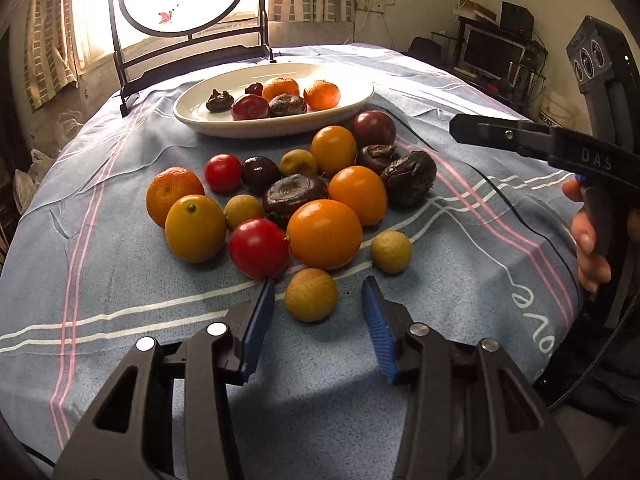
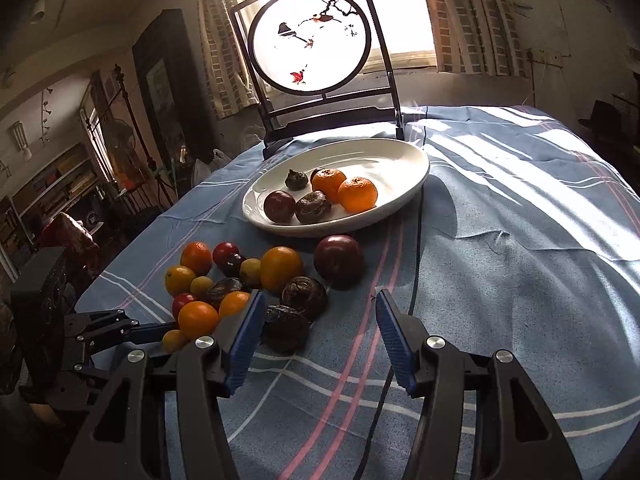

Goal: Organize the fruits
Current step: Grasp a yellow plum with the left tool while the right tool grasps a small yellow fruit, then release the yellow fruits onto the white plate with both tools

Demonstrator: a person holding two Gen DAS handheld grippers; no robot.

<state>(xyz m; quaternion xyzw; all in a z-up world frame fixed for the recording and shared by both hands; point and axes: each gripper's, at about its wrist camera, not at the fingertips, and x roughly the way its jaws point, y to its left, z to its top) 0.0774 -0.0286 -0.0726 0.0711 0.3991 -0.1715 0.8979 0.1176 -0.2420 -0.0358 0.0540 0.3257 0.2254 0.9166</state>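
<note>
A white oval plate [image 1: 188, 114] [image 2: 416, 160] at the back holds two tangerines, a dark plum and brown water chestnuts. A pile of loose fruit lies on the cloth before it: oranges [image 1: 325, 234], red plums [image 1: 258, 248], brown chestnuts [image 1: 294, 198], small tan longans. My left gripper [image 1: 318, 294] is open, low over the cloth, its fingers on either side of a longan [image 1: 311, 295]. My right gripper [image 2: 318, 308] is open and empty, right of the pile, near a dark chestnut [image 2: 286, 328]. It shows at the right of the left wrist view [image 1: 472, 128].
A blue striped cloth [image 1: 100, 280] covers the round table. A dark framed round screen [image 2: 310, 40] stands behind the plate by the window. A thin black cable [image 2: 418, 248] runs across the cloth right of the plate. Sunlit cloth lies to the right.
</note>
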